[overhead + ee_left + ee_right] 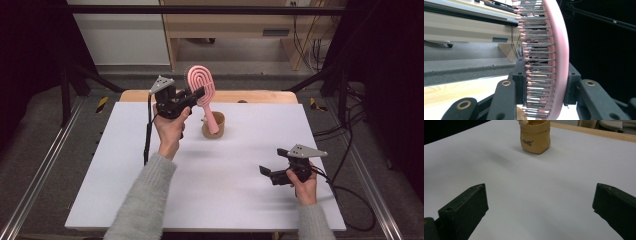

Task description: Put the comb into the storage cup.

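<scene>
Left tongs (pixel 544 85) clamp the pink hairbrush (pixel 554 50).

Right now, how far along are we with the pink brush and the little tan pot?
Done: the left tool is shut on the pink brush, its jaws clamped across the head. In hand: the brush's handle end sits at the tan pot; whether it is inside or just in front is unclear. Left: finishing that move and releasing. The right tool waits open above the white table.
</scene>
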`<state>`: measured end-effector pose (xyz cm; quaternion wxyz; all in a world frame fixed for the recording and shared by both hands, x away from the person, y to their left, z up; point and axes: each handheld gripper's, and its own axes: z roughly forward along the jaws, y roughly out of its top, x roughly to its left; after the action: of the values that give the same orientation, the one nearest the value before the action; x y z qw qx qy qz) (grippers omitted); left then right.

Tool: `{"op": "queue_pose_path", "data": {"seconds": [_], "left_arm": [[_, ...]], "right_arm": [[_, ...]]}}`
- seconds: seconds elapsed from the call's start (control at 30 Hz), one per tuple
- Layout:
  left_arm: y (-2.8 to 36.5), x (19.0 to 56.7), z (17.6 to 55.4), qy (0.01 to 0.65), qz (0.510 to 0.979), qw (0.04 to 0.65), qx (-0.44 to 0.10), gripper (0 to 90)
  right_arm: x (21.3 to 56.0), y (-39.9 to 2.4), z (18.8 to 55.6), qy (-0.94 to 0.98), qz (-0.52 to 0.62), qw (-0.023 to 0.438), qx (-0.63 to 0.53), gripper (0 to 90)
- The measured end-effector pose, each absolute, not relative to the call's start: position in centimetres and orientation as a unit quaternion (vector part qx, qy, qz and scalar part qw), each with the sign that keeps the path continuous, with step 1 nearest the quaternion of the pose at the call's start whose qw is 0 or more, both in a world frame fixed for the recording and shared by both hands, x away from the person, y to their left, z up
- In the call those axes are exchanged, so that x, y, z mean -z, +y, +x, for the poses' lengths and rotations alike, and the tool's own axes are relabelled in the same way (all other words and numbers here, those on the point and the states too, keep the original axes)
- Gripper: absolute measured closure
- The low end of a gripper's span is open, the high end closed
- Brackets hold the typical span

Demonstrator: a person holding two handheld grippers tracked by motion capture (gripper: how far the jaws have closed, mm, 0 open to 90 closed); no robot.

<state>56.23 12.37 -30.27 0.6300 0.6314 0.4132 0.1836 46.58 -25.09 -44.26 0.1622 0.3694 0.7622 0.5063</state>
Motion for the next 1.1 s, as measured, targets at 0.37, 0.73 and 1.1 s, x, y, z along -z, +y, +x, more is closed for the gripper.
{"op": "queue_pose_path", "data": {"seconds": [0.37,0.73,1.1], "left_arm": [[11.9,30.4,57.5,0.42,0.625,0.631,-0.187,63.3],[11.6,31.0,58.7,0.431,0.621,0.627,-0.19,63.3],[11.1,31.2,59.9,0.434,0.618,0.625,-0.196,63.3]], "right_arm": [[44.2,-25.1,46.6,0.762,0.368,0.161,-0.508,0.2],[44.3,-25.1,46.6,0.762,0.368,0.16,-0.508,0.3],[44.3,-25.0,46.6,0.763,0.367,0.159,-0.508,0.2]]}}
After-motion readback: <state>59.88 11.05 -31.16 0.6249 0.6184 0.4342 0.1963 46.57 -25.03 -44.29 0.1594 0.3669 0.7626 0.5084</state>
